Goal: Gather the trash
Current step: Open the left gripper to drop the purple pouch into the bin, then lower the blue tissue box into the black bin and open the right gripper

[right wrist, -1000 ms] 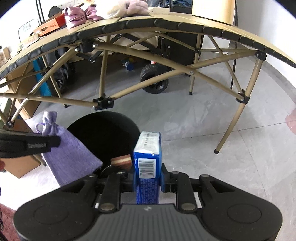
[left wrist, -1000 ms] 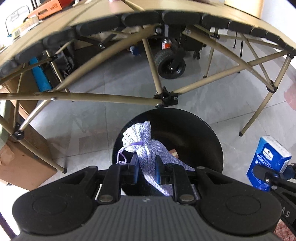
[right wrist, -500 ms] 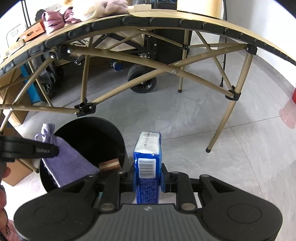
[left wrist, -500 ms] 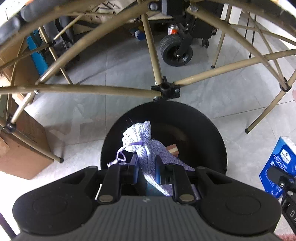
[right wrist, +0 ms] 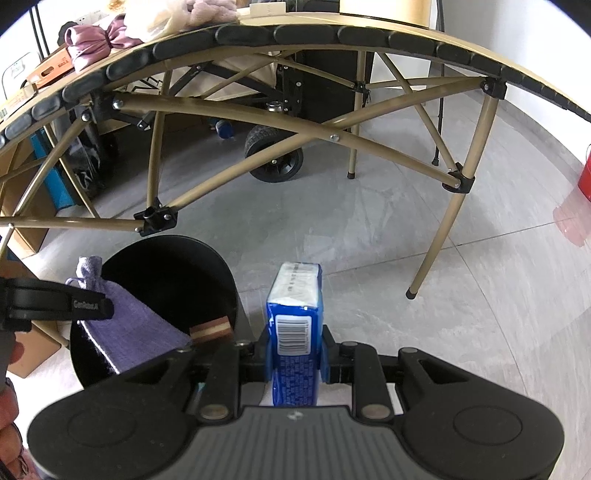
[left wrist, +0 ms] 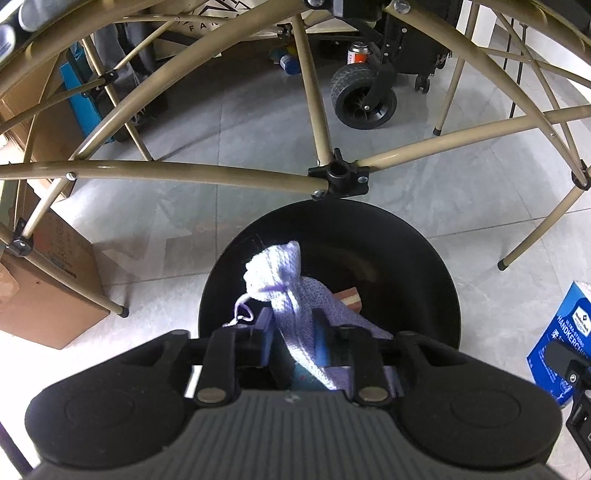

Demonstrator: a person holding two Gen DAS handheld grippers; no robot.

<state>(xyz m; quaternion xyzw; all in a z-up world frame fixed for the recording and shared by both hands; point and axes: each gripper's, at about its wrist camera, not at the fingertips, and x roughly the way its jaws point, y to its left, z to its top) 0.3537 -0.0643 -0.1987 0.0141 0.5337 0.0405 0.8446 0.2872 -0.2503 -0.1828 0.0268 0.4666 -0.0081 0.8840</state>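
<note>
Grey floor tiles run under a folding surface with a tan tube frame and a black-edged top.

Over the round black waste bin hangs a lavender knitted drawstring pouch. Its long axis runs away from the left gripper, with the gathered, cord-tied neck pointing out over the bin's mouth and the wider body lying back between the fingers. Those fingers have just been parting; the pouch still lies between them, with a dark gap showing on its left side, so the grip looks released. Its weave is pale at the bunched neck and deeper purple lower down, and a thin purple loop of cord dangles at the left. A small brown-and-cream striped block lies inside the bin behind the pouch.

The right gripper is clenched on a blue plastic pack of tissues, held on end beside the bin with its long axis pointing away along the fingers. A white barcode label faces the camera, and the white tissue shows at the far end. In the left wrist view its side reads "ULTRA-STRONG HANDKERCHI…".

A brown cardboard box stands left of the bin, and a black wheel sits beyond the frame.
</note>
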